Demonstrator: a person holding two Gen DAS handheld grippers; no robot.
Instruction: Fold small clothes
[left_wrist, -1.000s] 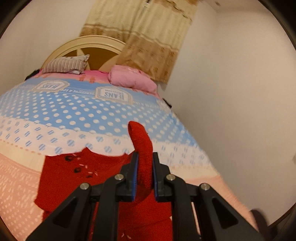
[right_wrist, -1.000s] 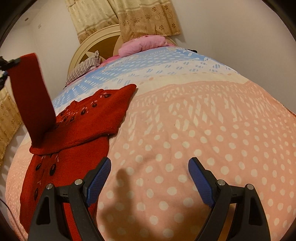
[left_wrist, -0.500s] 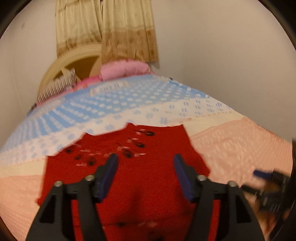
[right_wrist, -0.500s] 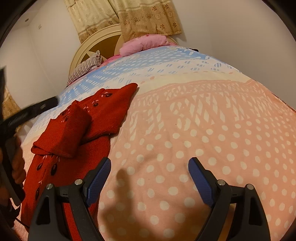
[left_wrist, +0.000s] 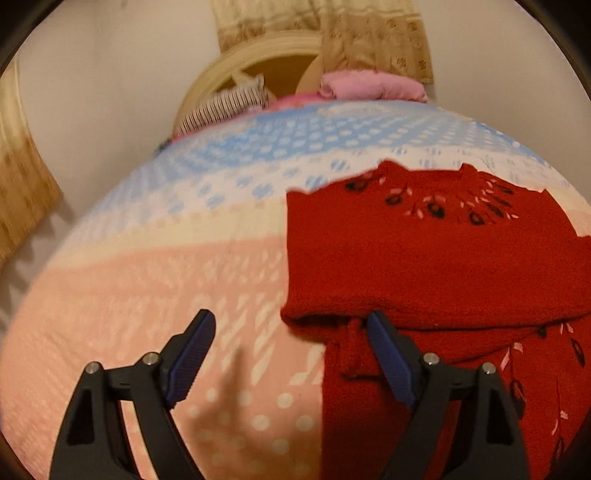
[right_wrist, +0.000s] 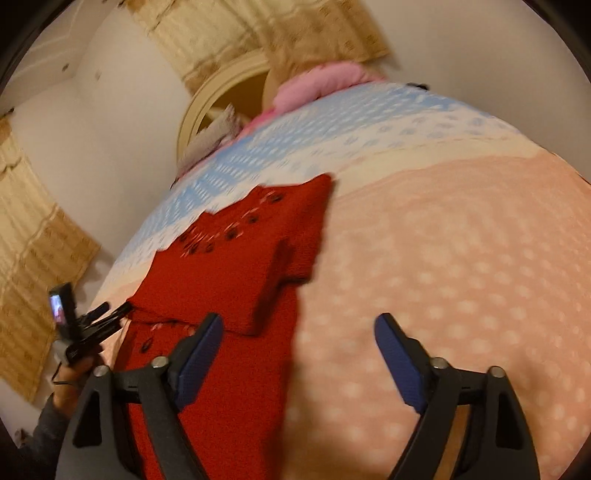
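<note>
A red knitted sweater (left_wrist: 424, 258) with dark flower embroidery lies on the bed, one sleeve folded flat across its chest. My left gripper (left_wrist: 290, 319) hangs low over the sweater's left edge. Its jaws are opening, and nothing is pressed between the pads. The right wrist view shows the same sweater (right_wrist: 221, 280) at centre left. My right gripper (right_wrist: 299, 321) hovers above its right edge with the jaws closing, the left fingertip (right_wrist: 207, 332) over the red knit, gripping nothing. The left gripper (right_wrist: 107, 314) shows at the sweater's far side, held by a hand (right_wrist: 74, 369).
The bedspread (left_wrist: 147, 295) is pink with white dots near me, then cream and blue farther off. A pink pillow (left_wrist: 369, 85) and a striped pillow (left_wrist: 229, 107) lie against a cream headboard (left_wrist: 251, 48). A beige curtain (right_wrist: 29, 240) hangs left; walls close in.
My left gripper let go of the red sleeve, which now lies folded on the sweater, and dropped to the sweater's left edge. My right gripper swung toward the sweater and its jaws narrowed.
</note>
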